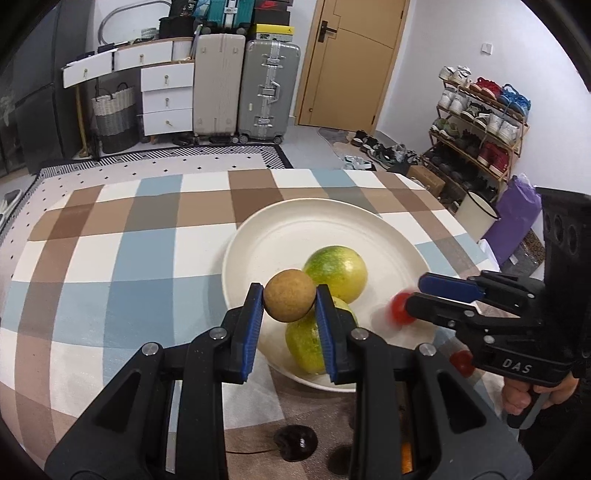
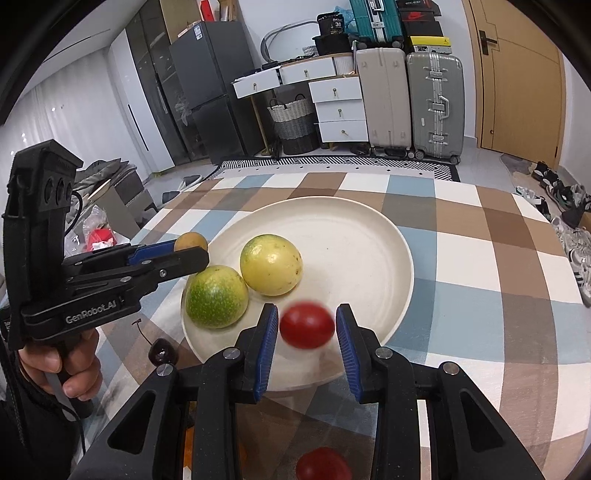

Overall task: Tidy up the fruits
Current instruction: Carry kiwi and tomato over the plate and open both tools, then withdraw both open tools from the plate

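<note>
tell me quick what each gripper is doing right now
left gripper: closed on the brown fruit
right gripper: red tomato between its jaws, blurred; grip cannot be told

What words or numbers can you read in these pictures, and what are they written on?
"DAS" on the black body of the right gripper.
"GenRobot.AI" on the black body of the left gripper.
"36" on the black box stacked above the drawers.
The label on the yellow box is too small to read.
The sticker on the fridge is too blurred to read.
</note>
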A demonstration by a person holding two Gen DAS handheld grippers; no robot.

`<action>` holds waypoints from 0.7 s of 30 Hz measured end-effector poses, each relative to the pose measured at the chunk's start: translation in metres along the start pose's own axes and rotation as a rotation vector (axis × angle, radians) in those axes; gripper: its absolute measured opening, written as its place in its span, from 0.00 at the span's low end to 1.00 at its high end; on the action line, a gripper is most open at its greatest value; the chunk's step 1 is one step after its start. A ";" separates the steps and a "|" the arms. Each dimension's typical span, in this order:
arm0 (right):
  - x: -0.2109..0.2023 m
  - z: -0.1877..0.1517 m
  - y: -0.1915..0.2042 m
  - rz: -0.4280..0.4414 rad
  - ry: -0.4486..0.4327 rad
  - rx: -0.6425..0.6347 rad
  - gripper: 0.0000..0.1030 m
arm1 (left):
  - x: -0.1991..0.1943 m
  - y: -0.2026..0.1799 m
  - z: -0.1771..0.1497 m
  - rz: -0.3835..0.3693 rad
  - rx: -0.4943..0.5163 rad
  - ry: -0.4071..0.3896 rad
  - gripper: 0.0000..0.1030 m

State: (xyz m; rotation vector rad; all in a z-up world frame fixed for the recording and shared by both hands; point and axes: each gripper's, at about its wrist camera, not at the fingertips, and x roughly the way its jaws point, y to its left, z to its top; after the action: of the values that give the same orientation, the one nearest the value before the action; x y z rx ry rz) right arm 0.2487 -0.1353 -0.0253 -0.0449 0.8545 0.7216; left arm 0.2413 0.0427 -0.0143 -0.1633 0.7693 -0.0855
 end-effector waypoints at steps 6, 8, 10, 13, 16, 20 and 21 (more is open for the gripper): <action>-0.001 0.001 -0.003 -0.009 -0.008 0.011 0.34 | 0.000 -0.005 -0.001 0.004 -0.002 0.004 0.24; -0.002 0.001 -0.005 -0.010 -0.009 0.016 0.34 | -0.001 -0.004 -0.001 0.020 -0.010 0.003 0.24; -0.002 0.002 -0.006 -0.011 -0.011 0.018 0.35 | -0.001 -0.001 -0.001 0.039 -0.023 0.003 0.25; -0.003 0.002 -0.006 -0.013 -0.013 0.019 0.36 | 0.000 0.002 -0.001 0.027 -0.035 0.010 0.31; -0.005 0.002 -0.007 -0.015 -0.015 0.021 0.37 | -0.001 0.003 -0.001 0.036 -0.033 0.013 0.38; -0.007 0.003 -0.007 -0.022 -0.020 0.019 0.43 | -0.005 0.002 -0.002 0.052 -0.032 0.012 0.63; -0.008 0.003 -0.007 -0.025 -0.021 0.018 0.43 | -0.007 0.002 -0.002 0.064 -0.034 0.007 0.68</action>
State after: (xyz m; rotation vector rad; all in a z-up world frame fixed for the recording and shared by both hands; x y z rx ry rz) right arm 0.2512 -0.1445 -0.0191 -0.0318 0.8385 0.6901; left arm 0.2345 0.0457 -0.0116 -0.1706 0.7828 -0.0124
